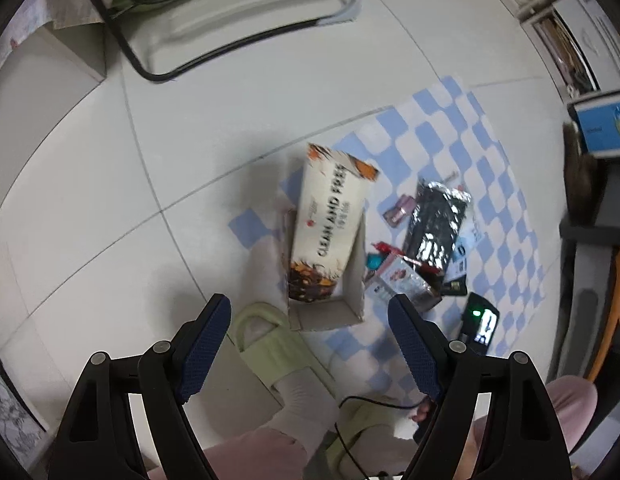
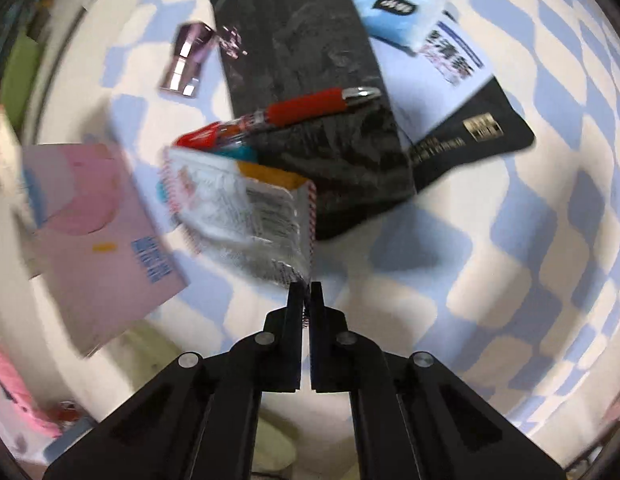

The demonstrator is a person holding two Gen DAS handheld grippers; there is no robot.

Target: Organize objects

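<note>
Two grippers working — right gripper [image 2: 306, 286] is pinching the snack packet's [image 2: 246, 208] corner above the checkered cloth [image 2: 510, 260]; left gripper [image 1: 310, 320] is hanging open near the cardboard box [image 1: 350, 300]. Carrying slowly would be limiting swing — thin-edge grip.

Left wrist view: tall white carton [image 1: 330, 224] with orange and dark print, standing in an open cardboard box [image 1: 356, 280]. Large dark capitals down its face read "CLEAN AND FREE"; the last word is blurred, possibly "FRESH". A smaller line beside it and a small red logo are illegible.

Right wrist view: pink box [image 2: 106, 236] carries short blue lettering, too smeared to read. Clear snack packet [image 2: 250, 208] has a panel of fine print, unreadable. Black pouch [image 2: 474, 140] bears a gold square mark and a gold line of text, illegible. White leaflet [image 2: 446, 56] shows blue and red print, blurred. Light blue packet [image 2: 394, 8] has a dark oval label with white characters, not legible.
</note>
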